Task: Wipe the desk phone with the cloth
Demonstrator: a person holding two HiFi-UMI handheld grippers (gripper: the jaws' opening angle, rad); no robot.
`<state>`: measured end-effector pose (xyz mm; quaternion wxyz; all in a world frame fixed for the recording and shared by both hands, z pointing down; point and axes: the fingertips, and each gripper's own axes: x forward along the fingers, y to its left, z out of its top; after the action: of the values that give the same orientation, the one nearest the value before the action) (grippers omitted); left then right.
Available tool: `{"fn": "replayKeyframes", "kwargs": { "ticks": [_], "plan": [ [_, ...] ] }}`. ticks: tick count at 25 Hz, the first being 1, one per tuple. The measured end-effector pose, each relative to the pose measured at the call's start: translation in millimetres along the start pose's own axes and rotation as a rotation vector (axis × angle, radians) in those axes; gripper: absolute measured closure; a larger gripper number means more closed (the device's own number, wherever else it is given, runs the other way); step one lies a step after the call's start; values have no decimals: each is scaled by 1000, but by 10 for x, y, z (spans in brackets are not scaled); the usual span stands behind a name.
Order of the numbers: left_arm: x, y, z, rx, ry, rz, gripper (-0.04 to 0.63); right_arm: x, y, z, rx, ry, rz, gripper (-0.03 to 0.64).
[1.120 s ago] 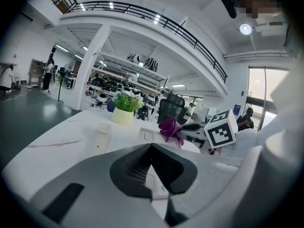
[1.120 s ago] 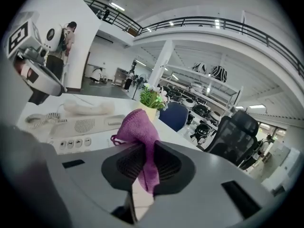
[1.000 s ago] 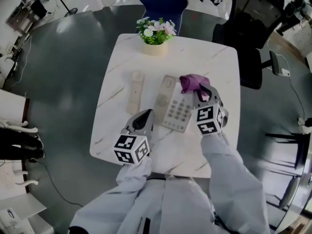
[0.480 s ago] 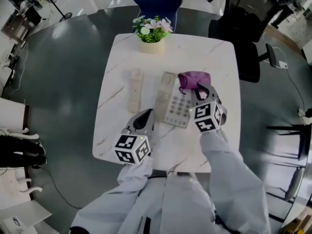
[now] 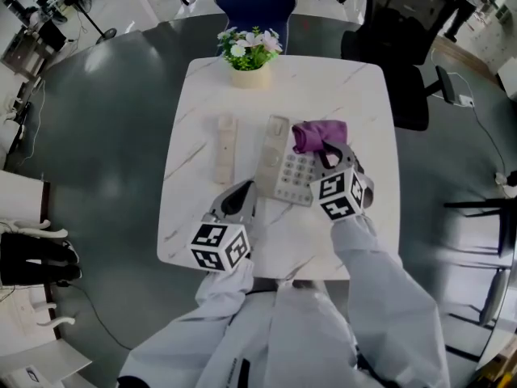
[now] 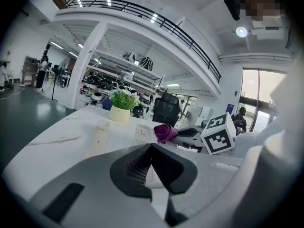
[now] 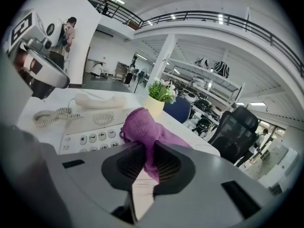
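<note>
Purple cloth (image 5: 317, 134) sits in a bunch on the upper right part of the desk phone (image 5: 284, 168), near the middle of the head view. Your right gripper (image 5: 328, 155) pinches the cloth from the lower side of the frame. The phone lies on a white marble table (image 5: 367, 111). Its handset (image 5: 225, 146) is off the cradle and lies flat on the table just to the left of the phone. A flower pot (image 5: 249, 56) stands at the upper edge of the table. Your left gripper (image 5: 241, 194) is at the lower left of the phone, over the table, apart from the handset.

In the left gripper view, the two jaws of the left gripper (image 6: 152, 148) are pressed together, and there is nothing between them. Behind them, in the centre of the frame, you see the cloth (image 6: 164, 132) on the phone (image 6: 142, 133). The marker cube (image 6: 219, 134) of the other gripper is at its right. The flower pot (image 6: 119, 109) is further back, left of centre.

In the right gripper view, the jaws of the right gripper (image 7: 145, 156) are clamped on a fold of the cloth (image 7: 141, 126). The rest of the cloth rises above them and rests against the keypad (image 7: 90, 137) of the phone. The handset (image 7: 95, 100) and its coiled cord (image 7: 50, 115) are at the left of the frame. The flower pot (image 7: 158, 98) is behind the cloth.
</note>
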<state>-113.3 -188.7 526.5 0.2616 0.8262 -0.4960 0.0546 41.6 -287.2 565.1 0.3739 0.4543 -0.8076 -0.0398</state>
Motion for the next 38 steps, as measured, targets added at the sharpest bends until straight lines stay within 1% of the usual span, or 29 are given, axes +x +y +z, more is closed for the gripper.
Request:
{"fn": "replayKeyframes", "kwargs": {
  "ticks": [15, 30, 38],
  "plan": [
    [-124, -88, -34, 5, -9, -5, 597, -120, 199, -61, -15, 30, 74, 581],
    [-158, -67, -83, -1, -14, -3, 597, -215, 364, -107, -40, 55, 131, 581],
    [-163, -90, -73, 9, -15, -13, 597, -315, 563, -170, -53, 73, 181, 581]
  ]
}}
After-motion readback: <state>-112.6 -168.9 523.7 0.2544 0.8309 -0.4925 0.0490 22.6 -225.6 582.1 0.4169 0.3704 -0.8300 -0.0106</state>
